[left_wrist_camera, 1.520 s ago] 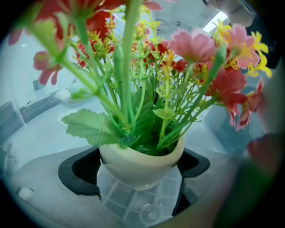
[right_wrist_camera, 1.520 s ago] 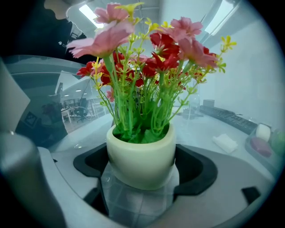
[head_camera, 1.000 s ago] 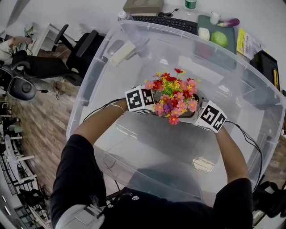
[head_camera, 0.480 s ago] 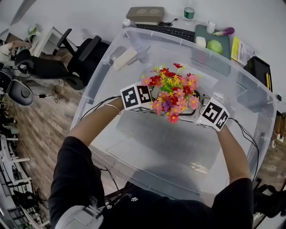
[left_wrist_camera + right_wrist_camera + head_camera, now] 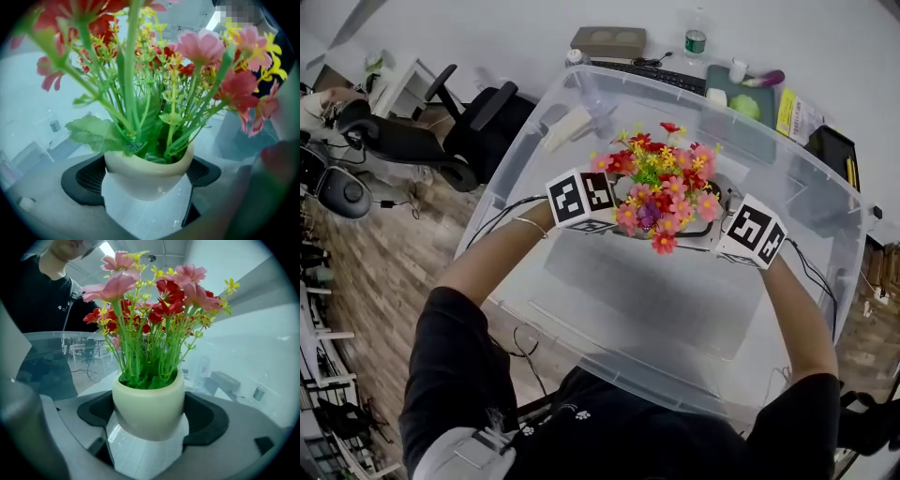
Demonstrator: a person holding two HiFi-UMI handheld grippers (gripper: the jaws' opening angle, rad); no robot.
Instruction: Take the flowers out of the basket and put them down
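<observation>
Flowers [image 5: 661, 192]: fake bunch, pink, red and yellow blooms on green stems, set in a cream pot [image 5: 147, 408]. Bunch stands upright. Long axis is vertical, pot mouth and blooms up, so in head view the blooms face the camera and hide most of the pot.

Left tool [image 5: 614, 220] and right tool [image 5: 722, 230] come in from opposite sides at pot level, marker cubes outward. Left tool [image 5: 145, 180]: jaws spread approx. to pot width, black pads pressed on both flanks of the pot just below its rim. Right tool [image 5: 147, 416]: same, jaws apart by the pot's width and closed onto its sides. So the pot is gripped twice, btwn 4 pads.

Pot and both tools sit inside the outline of a big clear plastic bin [image 5: 656, 300], roughly mid-bin, toward its far half. Can't tell if the pot base touches the bin floor.

Bin rests on a white counter [image 5: 844, 56]. Beyond its far rim: black keyboard [image 5: 652, 73], bottle w/ green label [image 5: 696, 39], dark green board [image 5: 750, 94] w/ veg on it. Left of bin: black office chair [image 5: 441, 131] on wood floor [image 5: 366, 272].
</observation>
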